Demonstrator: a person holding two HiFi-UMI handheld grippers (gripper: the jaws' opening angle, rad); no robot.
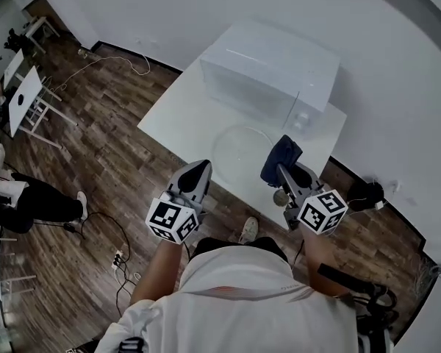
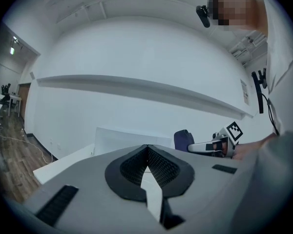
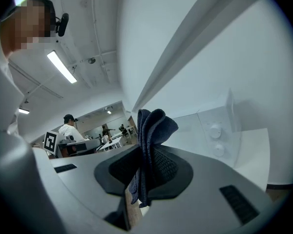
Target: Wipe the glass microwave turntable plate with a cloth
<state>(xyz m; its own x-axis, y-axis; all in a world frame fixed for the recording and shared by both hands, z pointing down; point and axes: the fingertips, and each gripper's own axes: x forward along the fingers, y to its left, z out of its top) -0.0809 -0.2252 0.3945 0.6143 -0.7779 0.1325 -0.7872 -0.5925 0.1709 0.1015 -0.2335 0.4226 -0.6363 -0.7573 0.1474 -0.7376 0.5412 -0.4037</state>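
Note:
The clear glass turntable plate (image 1: 242, 149) lies flat on the white table (image 1: 176, 116), in front of the microwave (image 1: 272, 72). My right gripper (image 1: 283, 169) is shut on a dark blue cloth (image 1: 281, 157), held just right of the plate near the table's front edge; the folded cloth (image 3: 151, 140) sticks up between the jaws. My left gripper (image 1: 198, 173) hovers at the plate's near left, jaws shut with nothing between them (image 2: 147, 152). The cloth (image 2: 183, 139) and right gripper also show at the right of the left gripper view.
The microwave's door (image 1: 292, 111) stands ajar toward the plate; its knobs (image 3: 216, 139) show in the right gripper view. The white wall runs behind the table. On the wood floor (image 1: 95, 160) lie cables and a power strip (image 1: 118, 258); a seated person's leg (image 1: 29, 201) is at left.

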